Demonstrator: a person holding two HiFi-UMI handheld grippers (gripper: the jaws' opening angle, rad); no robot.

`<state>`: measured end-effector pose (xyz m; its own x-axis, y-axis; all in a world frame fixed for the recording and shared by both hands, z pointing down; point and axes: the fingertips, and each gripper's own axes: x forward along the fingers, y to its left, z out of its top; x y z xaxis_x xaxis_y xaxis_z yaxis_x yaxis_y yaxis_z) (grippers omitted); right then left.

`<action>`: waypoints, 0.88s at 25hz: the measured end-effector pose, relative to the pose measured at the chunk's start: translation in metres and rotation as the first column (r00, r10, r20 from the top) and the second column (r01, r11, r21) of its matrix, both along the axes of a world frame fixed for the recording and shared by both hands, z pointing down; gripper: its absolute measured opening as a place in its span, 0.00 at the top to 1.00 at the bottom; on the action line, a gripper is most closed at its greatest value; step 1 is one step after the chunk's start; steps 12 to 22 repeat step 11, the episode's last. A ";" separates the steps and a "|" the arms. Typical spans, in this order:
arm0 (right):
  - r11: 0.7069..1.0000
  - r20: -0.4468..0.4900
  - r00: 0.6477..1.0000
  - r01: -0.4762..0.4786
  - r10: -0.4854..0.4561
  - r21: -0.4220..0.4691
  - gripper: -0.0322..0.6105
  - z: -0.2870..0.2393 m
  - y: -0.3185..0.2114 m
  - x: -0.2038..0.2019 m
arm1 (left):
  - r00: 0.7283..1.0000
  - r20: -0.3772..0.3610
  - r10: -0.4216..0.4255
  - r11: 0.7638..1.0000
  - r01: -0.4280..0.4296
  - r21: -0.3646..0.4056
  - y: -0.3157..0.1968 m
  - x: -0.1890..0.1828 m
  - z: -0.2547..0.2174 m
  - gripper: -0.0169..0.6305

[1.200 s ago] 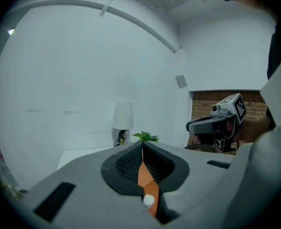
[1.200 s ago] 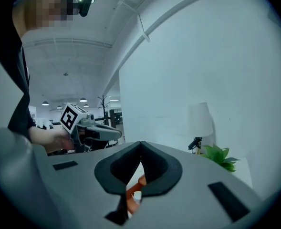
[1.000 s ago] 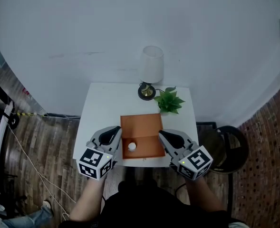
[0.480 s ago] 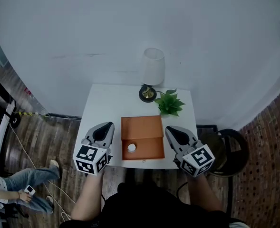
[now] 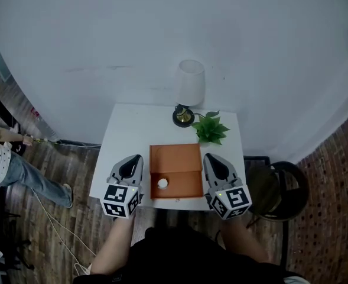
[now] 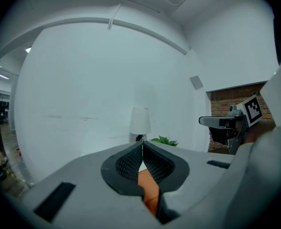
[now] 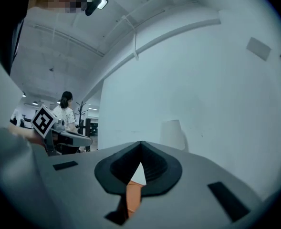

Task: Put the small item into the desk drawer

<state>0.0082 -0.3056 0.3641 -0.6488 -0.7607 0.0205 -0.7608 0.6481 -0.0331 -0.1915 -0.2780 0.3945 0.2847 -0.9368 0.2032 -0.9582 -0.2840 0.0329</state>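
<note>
As the left gripper (image 5: 133, 160) and right gripper (image 5: 210, 158) flank the one open drawer (image 5: 185, 181) at lower centre, both have jaws together, empty; one small white item (image 5: 162, 183) lies inside; one lamp (image 5: 190, 86), one plant (image 5: 211, 127) above.

**A homely bedside corner, staged inside a working office-lab hall**

Here's a little white table (image 5: 123, 129) set against a plain white wall (image 5: 162, 34). It has a shaded lamp (image 5: 191, 83) and a potted plant (image 5: 211, 127) at the back, and its orange drawer (image 5: 176, 155) is open. Bedroom furniture, all of it.

But look around! Loose cables (image 5: 44, 209) trail over the wood-plank floor (image 5: 61, 170), and a person in jeans (image 5: 8, 164) is at the left edge. A brick surface (image 5: 333, 176) closes the right side behind a black stool (image 5: 286, 188).

In the right gripper view an open hall appears past the wall's edge, with ceiling lights (image 7: 35, 102), exposed conduit (image 7: 73, 42) overhead and a coat stand (image 7: 81, 113). This reads as a workplace mock-up, not a home.
</note>
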 end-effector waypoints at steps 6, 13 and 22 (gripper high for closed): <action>0.999 -0.014 1.000 0.021 -0.022 -0.038 0.95 0.017 -0.002 -0.011 | 0.999 -0.011 -0.036 0.999 0.036 -0.031 -0.004 -0.011 0.015 0.95; 0.999 -0.007 1.000 0.030 -0.031 -0.040 0.95 0.016 -0.002 -0.006 | 0.999 -0.010 -0.030 0.999 0.030 -0.038 -0.003 -0.010 0.015 0.95; 0.999 -0.007 1.000 0.030 -0.031 -0.040 0.95 0.016 -0.002 -0.006 | 0.999 -0.010 -0.030 0.999 0.030 -0.038 -0.003 -0.010 0.015 0.95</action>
